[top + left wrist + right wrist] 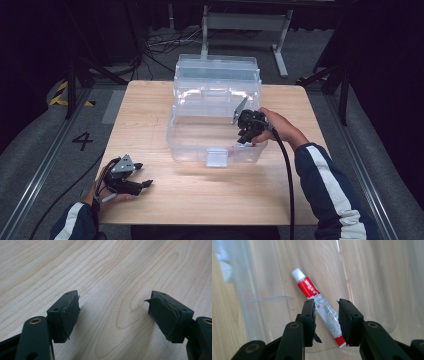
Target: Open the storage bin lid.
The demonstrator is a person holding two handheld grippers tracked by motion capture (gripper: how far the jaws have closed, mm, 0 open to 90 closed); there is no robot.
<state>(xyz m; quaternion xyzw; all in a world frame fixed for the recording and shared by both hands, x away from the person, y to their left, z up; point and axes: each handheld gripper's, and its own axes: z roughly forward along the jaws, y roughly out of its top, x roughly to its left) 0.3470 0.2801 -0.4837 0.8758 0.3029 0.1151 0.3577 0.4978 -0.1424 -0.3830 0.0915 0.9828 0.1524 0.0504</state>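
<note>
A clear plastic box (196,150) with its lid (217,67) tipped back stands on the wooden table (150,107). My right gripper (244,139) reaches down into the box's front right corner. In the right gripper view a red-and-white tube (312,288) with a white cap lies slanted on the box floor, its lower half between the jaws of my right gripper (327,302). The pads stand close on either side of the tube with thin gaps. My left gripper (143,174) rests at the table's front left, open over bare wood (112,307) with nothing between its pads.
The box has a small latch (216,157) on its front wall. Bare wood lies between the box and the table's front edge. A cable (286,175) trails from the right gripper toward the front. Dark stands and cables lie on the floor behind the table.
</note>
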